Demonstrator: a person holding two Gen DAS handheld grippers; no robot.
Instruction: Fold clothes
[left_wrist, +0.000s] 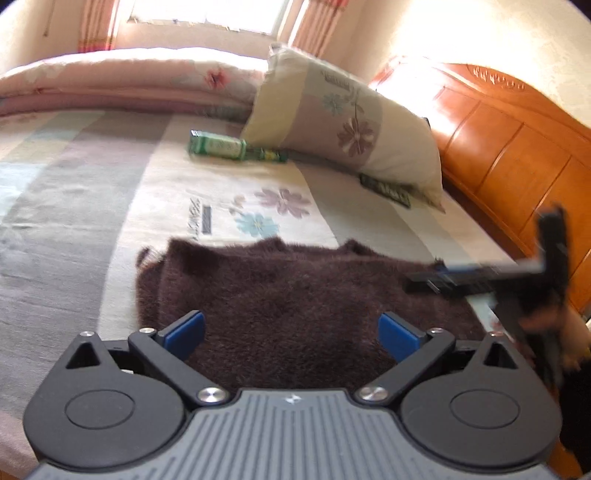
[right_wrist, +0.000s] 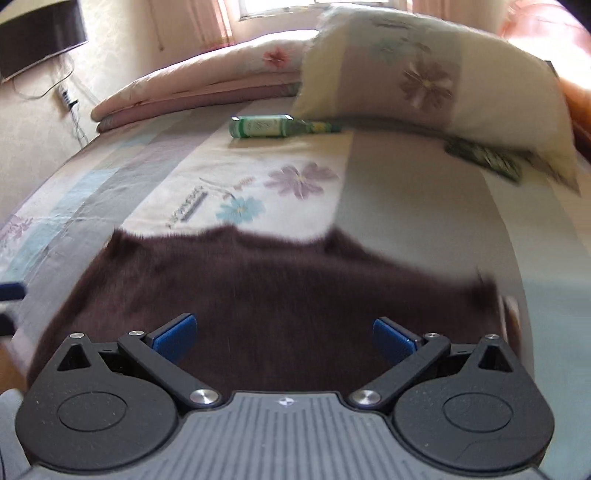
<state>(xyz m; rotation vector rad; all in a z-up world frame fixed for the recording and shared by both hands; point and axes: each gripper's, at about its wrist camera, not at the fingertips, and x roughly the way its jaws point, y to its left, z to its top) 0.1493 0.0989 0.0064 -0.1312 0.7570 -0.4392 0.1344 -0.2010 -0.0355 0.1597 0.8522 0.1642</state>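
I have both tongs released: the left gripper shows its blue pads spread wide with nothing between them, and the right gripper is spread the same way, its jaws empty. Both hover low above the dark brown fuzzy sweater, which lies on the near part of the bed sheet, a striped one printed with purple and blue flowers. From my right wrist view the sweater spreads across the frame just ahead of the fingers, its far edge uneven; that view is blurred, so I cannot tell how it is laid out. In the left wrist view I see the right gripper from the side, blurred, over the sweater's right edge near the wooden headboard. Farther up the bed a green bottle lies on its side just beside a floral pillow, and a folded pink quilt sits beyond.
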